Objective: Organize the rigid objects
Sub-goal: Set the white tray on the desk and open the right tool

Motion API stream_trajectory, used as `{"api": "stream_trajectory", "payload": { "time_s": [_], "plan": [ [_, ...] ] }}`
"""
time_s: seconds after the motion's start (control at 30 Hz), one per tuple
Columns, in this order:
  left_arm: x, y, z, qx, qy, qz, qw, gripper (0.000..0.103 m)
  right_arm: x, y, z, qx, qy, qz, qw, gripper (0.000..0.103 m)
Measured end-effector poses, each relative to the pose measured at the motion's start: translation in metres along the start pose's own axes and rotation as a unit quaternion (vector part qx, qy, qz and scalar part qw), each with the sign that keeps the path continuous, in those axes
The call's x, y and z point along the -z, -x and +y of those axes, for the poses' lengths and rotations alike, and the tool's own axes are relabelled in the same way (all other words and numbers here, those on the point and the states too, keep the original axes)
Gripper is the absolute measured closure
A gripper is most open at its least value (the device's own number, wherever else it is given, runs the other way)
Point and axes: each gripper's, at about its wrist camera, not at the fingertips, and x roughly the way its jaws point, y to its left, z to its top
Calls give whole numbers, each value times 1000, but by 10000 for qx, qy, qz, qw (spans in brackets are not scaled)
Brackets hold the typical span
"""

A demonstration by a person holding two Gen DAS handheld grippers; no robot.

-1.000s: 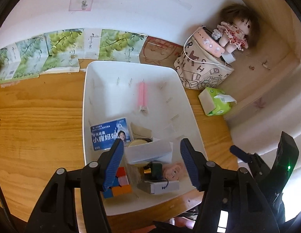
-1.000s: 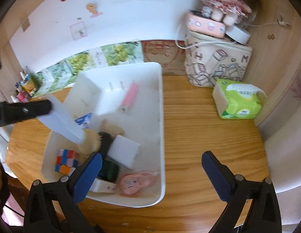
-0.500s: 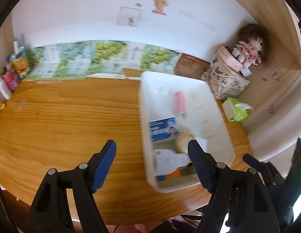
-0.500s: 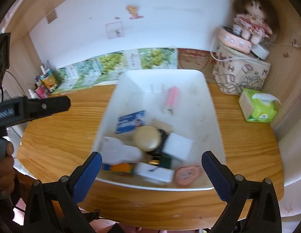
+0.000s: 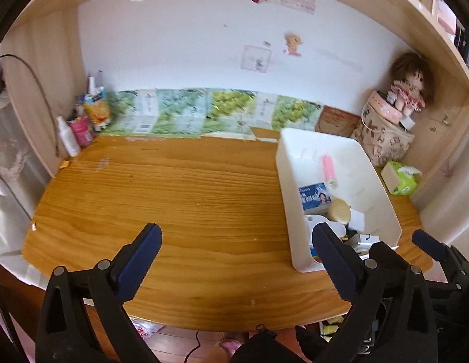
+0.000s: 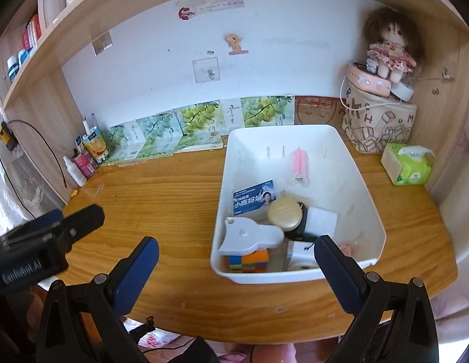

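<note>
A white plastic bin [image 6: 349, 157] stands on the right of the wooden desk [image 6: 162, 199]; it also shows in the left wrist view [image 5: 287, 187]. In it lie a pink tube [image 6: 300, 165], a blue card [image 6: 255, 196], a round tan case [image 6: 283, 213], a white flat piece [image 6: 249, 237], a colour cube [image 6: 248, 260] and other small things. My left gripper [image 5: 234, 252] is open and empty above the desk's front edge, left of the bin. My right gripper [image 6: 234, 258] is open and empty in front of the bin.
A doll [image 6: 388, 48] sits on a patterned bag [image 6: 379, 124] at the back right. A green tissue pack [image 6: 407, 165] lies beside the bin. Bottles and cartons [image 6: 86, 154] stand at the back left. Grape-print boxes [image 6: 204, 121] line the wall.
Both grippers have pulled back and up from the bin. The left one has swung left, over bare desk. The white flat piece it was near now lies in the bin.
</note>
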Motion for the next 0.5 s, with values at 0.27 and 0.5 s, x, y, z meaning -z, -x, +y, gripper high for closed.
{"api": "stream_trajectory", "payload": {
  "time_s": [0.27, 0.5],
  "plan": [
    [10, 4, 19, -318, 381, 41, 9988, 1, 7, 6, 16, 88, 69, 155, 9998, 0],
    [12, 1, 22, -384, 297, 190, 9986, 1, 5, 6, 19, 207, 71, 222, 9995, 0]
  ]
}}
